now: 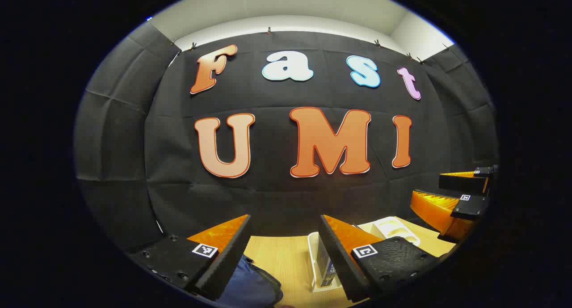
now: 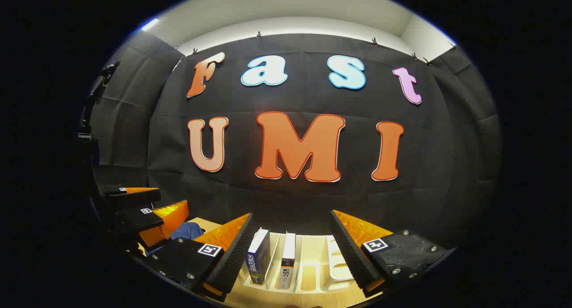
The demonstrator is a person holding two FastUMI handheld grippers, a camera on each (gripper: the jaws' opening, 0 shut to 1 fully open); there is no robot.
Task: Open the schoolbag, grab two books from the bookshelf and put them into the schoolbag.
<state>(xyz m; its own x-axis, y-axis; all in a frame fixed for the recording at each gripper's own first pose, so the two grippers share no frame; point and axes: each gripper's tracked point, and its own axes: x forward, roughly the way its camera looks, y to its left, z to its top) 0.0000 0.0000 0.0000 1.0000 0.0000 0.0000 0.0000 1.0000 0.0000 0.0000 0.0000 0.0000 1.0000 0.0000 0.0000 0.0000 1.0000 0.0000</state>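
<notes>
Two books (image 2: pixel 272 259) stand upright in the white bookshelf (image 2: pixel 313 272). Left gripper (image 1: pixel 286 236) and right gripper (image 2: pixel 290 236) are both wide open, holding nothing. Blue schoolbag (image 1: pixel 250 285) lies on the table (image 1: pixel 281 259).

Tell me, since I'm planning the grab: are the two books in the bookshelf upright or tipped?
Upright, leaning slightly. In the right gripper view the blue book and white book stand on edge in separate slots of the bookshelf.
</notes>
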